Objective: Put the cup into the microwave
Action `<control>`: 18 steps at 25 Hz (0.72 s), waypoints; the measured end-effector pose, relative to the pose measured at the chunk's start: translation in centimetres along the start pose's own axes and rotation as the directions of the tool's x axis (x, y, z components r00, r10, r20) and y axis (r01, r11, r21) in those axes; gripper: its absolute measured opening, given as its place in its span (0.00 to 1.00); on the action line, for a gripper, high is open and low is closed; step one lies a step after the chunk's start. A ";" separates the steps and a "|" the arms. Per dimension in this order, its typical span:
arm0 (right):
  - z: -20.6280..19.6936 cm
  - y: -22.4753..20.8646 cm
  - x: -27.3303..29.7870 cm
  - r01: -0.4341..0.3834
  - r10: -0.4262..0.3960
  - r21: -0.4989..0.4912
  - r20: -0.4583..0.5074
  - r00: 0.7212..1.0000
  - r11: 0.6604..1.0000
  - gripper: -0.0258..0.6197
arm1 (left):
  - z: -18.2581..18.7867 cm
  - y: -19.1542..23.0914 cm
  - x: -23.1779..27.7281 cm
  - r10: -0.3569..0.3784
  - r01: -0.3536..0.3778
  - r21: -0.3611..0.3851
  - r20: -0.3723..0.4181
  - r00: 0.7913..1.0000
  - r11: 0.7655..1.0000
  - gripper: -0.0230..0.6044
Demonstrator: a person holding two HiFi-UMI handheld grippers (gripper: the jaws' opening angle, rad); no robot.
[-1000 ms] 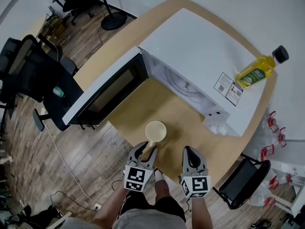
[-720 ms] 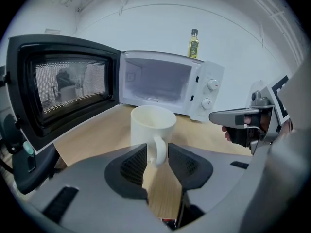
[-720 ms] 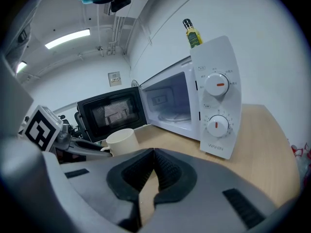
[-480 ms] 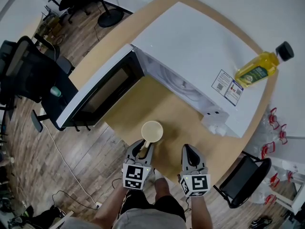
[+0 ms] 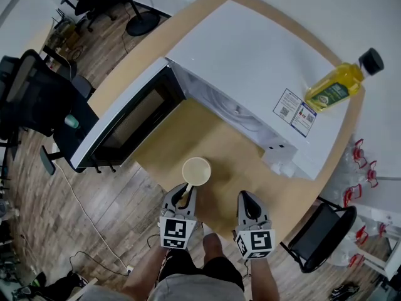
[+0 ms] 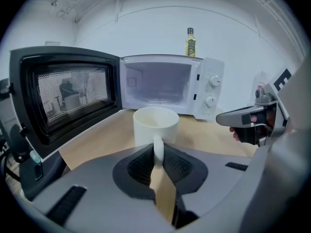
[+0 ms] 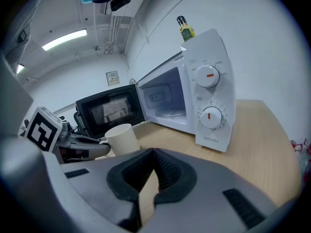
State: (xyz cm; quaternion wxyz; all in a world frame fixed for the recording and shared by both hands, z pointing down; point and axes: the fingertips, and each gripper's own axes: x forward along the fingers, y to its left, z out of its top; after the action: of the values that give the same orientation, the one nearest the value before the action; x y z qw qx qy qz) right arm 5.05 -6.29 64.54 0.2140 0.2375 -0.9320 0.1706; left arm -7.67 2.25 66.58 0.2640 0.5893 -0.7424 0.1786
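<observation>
A cream cup [image 5: 196, 170] stands upright on the wooden table in front of the open white microwave [image 5: 250, 74]. Its handle points back at me. My left gripper [image 5: 183, 196] sits just behind the cup, and its jaws are closing on the handle [image 6: 158, 149], with the pads against both sides of it. My right gripper [image 5: 249, 200] hovers to the right of the cup, shut and empty. In the right gripper view the cup [image 7: 121, 137] appears at the left, beside the left gripper. The microwave cavity [image 6: 158, 81] is lit and empty.
The microwave door [image 5: 125, 127] swings out to the left, past the table's edge. A yellow oil bottle [image 5: 338, 86] lies on top of the microwave. A black office chair [image 5: 37, 99] stands on the floor at the left, another chair [image 5: 319, 240] at the lower right.
My left gripper's jaws have narrowed around the cup's handle. Neither hand has moved much, and the cup stays on the table.
</observation>
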 end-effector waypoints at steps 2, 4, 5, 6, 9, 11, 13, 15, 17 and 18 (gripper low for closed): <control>0.0 0.0 -0.1 0.000 0.000 0.002 0.004 1.000 1.000 0.07 | 0.1 0.0 0.0 0.003 -0.003 0.006 0.002 1.000 1.000 0.13; 0.2 0.1 -0.2 -0.003 0.003 0.002 0.012 1.000 1.000 0.07 | 0.4 0.1 0.0 0.005 -0.005 -0.001 0.010 1.000 1.000 0.13; 0.4 0.2 -0.2 -0.003 0.003 0.003 0.015 1.000 1.000 0.07 | 0.6 0.2 -0.1 0.004 -0.004 -0.011 0.015 1.000 1.000 0.13; 0.6 0.2 -0.3 -0.002 0.002 0.005 0.018 1.000 1.000 0.07 | 0.9 0.2 -0.1 0.003 -0.003 -0.023 0.019 1.000 1.000 0.13; 1.2 0.3 -0.7 0.000 0.000 0.007 0.031 1.000 1.000 0.07 | 1.4 0.3 -0.3 0.003 -0.001 -0.051 0.027 1.000 0.999 0.13; 1.7 0.4 -1.0 0.002 -0.002 0.006 0.042 0.999 1.000 0.07 | 1.7 0.4 -0.4 0.007 -0.006 -0.054 0.031 0.999 0.999 0.13; 2.1 0.5 -1.3 0.006 -0.006 0.003 0.052 0.999 1.000 0.07 | 2.1 0.5 -0.5 0.010 -0.008 -0.053 0.038 0.999 0.999 0.13; 2.6 0.5 -1.5 0.010 -0.010 0.001 0.062 0.998 1.000 0.07 | 2.6 0.6 -0.8 0.014 -0.012 -0.046 0.051 0.999 0.999 0.13; 3.0 0.6 -1.8 0.014 -0.014 0.000 0.072 0.997 1.000 0.07 | 3.6 0.6 -1.2 0.018 -0.015 -0.039 0.073 0.997 0.999 0.13; 3.3 0.7 -2.0 0.014 -0.014 -0.001 0.076 0.997 1.000 0.07 | 4.2 0.6 -1.4 0.018 -0.016 -0.034 0.084 0.996 0.999 0.13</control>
State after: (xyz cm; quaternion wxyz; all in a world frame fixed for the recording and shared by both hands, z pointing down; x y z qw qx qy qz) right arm 5.28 -6.35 60.64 0.1797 0.2503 -0.9380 0.1590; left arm -8.74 1.10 62.44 0.2406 0.5855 -0.7608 0.1434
